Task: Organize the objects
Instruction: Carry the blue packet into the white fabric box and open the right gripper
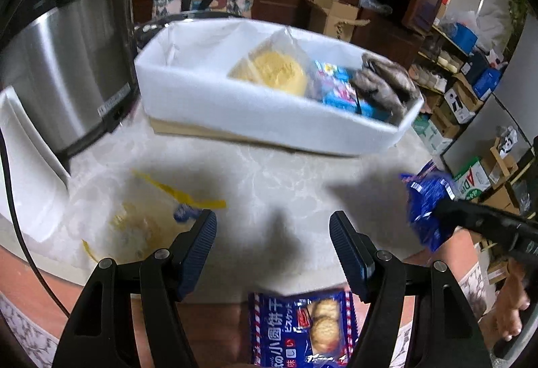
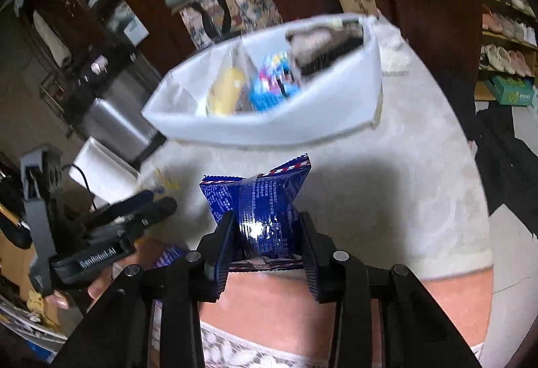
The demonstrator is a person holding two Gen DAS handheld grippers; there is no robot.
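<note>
Right claw clamped on a blue biscuit packet, pads pinching its sides so the foil puckers into a waist; packet carried clear of the worktop. Seen from the left wrist view, the same packet hangs at the right edge, at the tip of the right claw's black arm.

Left claw stands wide with nothing between its pads, poised over bare marble. A second biscuit packet lies directly beneath and behind it, at the near edge, printed face up.

White bin sits straight ahead of the held packet, further back on the worktop, its long axis running across the view and tilted by the wrist's roll. Already inside: a yellow round item, a light-blue packet, something grey and furry at the right end. The left compartment looks empty.

Key relation: bin lies forward of and above the right claw's line; the right hand is the loaded one and the nearer to a drop. Judgement: next move is a forward carry over the near wall, then release.

A clear bag with yellow tie rests left of the left claw. A steel appliance crowds the bin's left end.
</note>
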